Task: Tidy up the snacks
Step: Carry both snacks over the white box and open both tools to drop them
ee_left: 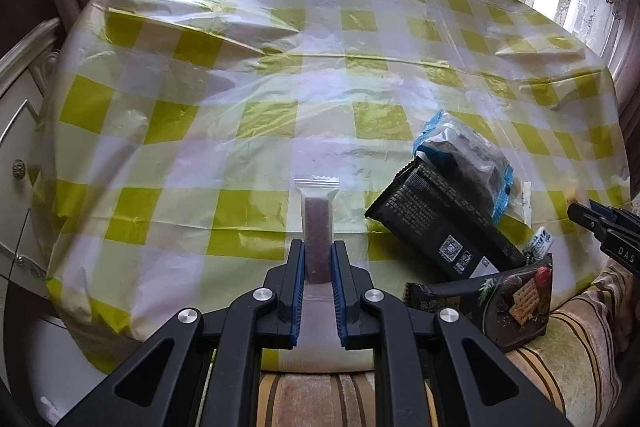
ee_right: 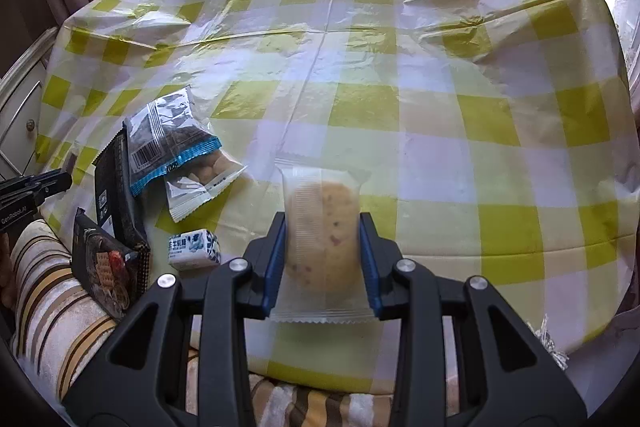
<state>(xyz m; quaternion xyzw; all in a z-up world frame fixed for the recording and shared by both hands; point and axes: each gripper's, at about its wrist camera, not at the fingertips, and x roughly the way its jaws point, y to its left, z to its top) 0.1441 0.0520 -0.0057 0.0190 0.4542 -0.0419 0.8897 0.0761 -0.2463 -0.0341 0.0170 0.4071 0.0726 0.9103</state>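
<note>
My left gripper (ee_left: 318, 247) is shut on a clear-wrapped brown snack bar (ee_left: 318, 219), held above the near edge of the checked table (ee_left: 240, 87). My right gripper (ee_right: 323, 223) is shut on a clear-wrapped round pale cake (ee_right: 322, 227), also above the near table edge. A pile of snacks lies between them: a black packet (ee_left: 436, 223), a blue-edged bag of dark snacks (ee_left: 472, 163), a dark cracker packet (ee_left: 508, 299) and a small white packet (ee_right: 195, 249). The right gripper's tips show at the right edge of the left wrist view (ee_left: 576, 213).
The table wears a wrinkled yellow-and-white checked plastic cloth. A striped cushion (ee_right: 52, 307) lies below the near edge. A white cabinet (ee_left: 16, 147) stands at the left, and curtains and a bright window stand behind.
</note>
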